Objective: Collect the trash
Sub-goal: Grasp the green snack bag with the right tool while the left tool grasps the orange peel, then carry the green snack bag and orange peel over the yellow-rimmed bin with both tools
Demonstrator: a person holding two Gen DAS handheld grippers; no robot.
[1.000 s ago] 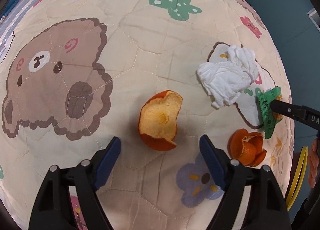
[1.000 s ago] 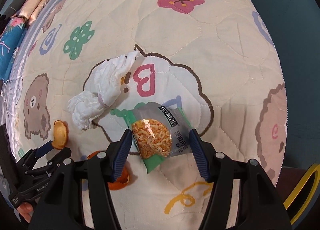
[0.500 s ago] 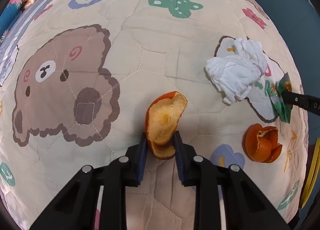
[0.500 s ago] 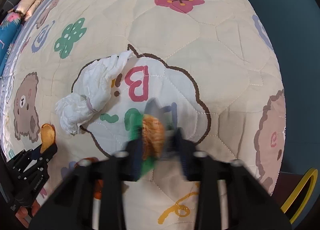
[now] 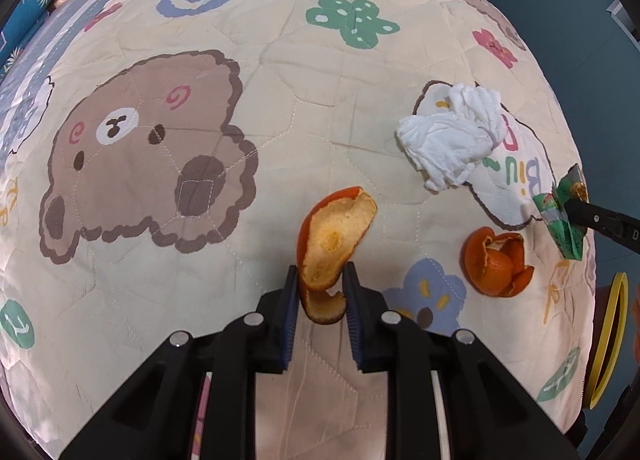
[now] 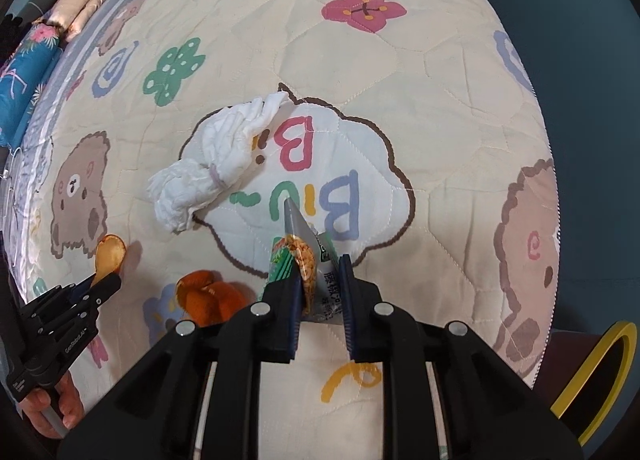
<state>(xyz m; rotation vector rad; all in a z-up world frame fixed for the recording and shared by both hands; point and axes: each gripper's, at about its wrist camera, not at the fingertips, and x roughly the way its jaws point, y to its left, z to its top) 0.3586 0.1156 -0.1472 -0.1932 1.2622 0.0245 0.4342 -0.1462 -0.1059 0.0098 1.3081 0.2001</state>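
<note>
Left gripper (image 5: 321, 292) clamped on orange peel piece (image 5: 334, 236), raised off quilt (image 5: 280, 107); right gripper (image 6: 319, 292) pinched on snack wrapper (image 6: 304, 256); crumpled tissue (image 5: 452, 143) far right, second peel (image 5: 498, 260) near right

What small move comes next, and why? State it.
Probably lift both loads toward the yellow-rimmed bin: the left gripper is shut on the orange peel, the right gripper on the snack wrapper. The tissue and second peel remain.
</note>
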